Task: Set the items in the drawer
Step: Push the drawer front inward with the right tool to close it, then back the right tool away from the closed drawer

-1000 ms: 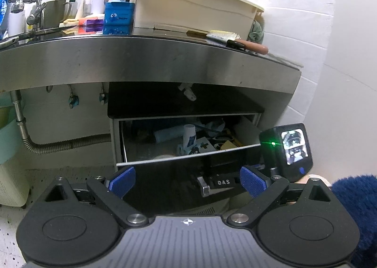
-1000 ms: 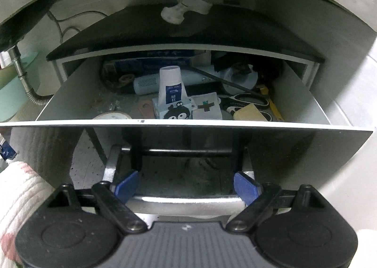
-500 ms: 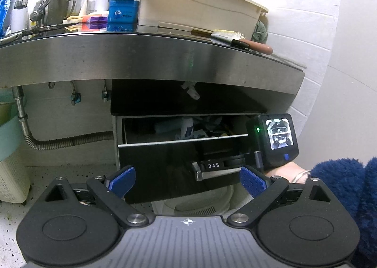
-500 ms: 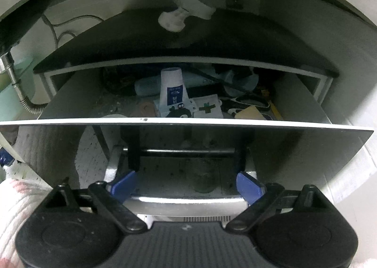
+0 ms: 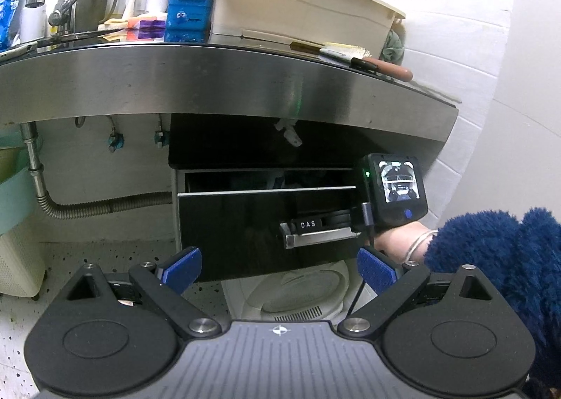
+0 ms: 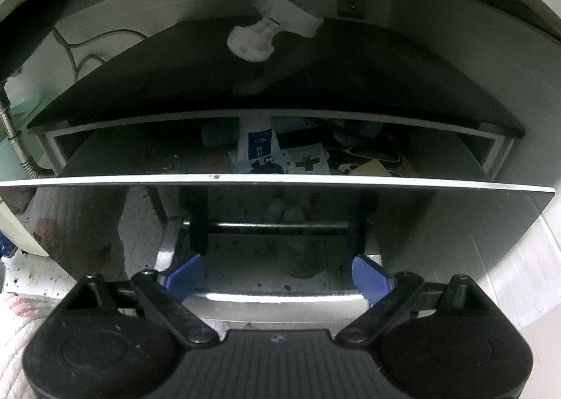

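The black drawer [image 5: 245, 220] under the steel counter stands slightly open. My right gripper [image 6: 277, 274] is open, its blue pads [image 6: 184, 272] on either side of the drawer's metal handle [image 6: 277, 297], close against the drawer front [image 6: 438, 223]. Inside the drawer I see a white tube [image 6: 257, 143], small packets [image 6: 308, 162] and other clutter. My left gripper [image 5: 278, 269] is open and empty, held back from the cabinet; in its view the right gripper's body and screen [image 5: 396, 194] sit at the handle [image 5: 319, 236].
The steel counter [image 5: 228, 83] overhangs the drawer and carries a cream tub [image 5: 298, 6], a blue box [image 5: 189, 17], bottles and a brush [image 5: 354, 59]. A corrugated pipe [image 5: 91, 208] runs at left. A white round unit [image 5: 298, 293] sits on the floor below the drawer.
The drawer has slid inward and is much less open, with the right gripper following its handle. The left gripper has drawn back and tilted up.
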A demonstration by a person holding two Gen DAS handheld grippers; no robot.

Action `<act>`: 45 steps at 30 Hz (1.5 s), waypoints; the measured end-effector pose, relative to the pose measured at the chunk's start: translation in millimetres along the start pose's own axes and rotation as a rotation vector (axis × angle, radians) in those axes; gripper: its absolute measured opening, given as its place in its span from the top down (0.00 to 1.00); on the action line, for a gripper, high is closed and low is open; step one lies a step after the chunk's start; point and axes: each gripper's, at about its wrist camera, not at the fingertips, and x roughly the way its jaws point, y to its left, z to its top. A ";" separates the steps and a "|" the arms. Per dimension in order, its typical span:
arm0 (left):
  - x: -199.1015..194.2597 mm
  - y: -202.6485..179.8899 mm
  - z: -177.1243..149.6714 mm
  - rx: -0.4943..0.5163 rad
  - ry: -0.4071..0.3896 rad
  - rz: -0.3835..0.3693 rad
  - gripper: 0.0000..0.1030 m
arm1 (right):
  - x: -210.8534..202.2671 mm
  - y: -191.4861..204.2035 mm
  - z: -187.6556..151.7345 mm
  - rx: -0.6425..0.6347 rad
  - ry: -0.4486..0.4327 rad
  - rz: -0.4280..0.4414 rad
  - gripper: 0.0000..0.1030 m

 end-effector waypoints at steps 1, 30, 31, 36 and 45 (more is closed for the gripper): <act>0.1 0.0 0.1 0.000 0.001 0.000 0.06 | 0.0 0.0 0.4 0.000 0.000 0.000 0.11; 4.9 -0.3 -4.1 0.003 0.029 0.014 0.06 | -2.0 -0.9 0.0 0.009 -0.039 -0.004 0.11; 5.9 0.2 -4.3 -0.001 0.035 0.014 0.06 | -1.6 -0.7 -0.2 0.009 -0.041 -0.004 0.11; 9.3 -1.5 -4.9 -0.001 0.055 0.011 0.06 | -1.5 1.0 -1.0 0.007 -0.053 -0.004 0.11; 7.6 -8.6 -5.7 0.032 0.057 0.019 0.06 | -2.3 1.4 -6.7 0.007 -0.075 -0.002 0.09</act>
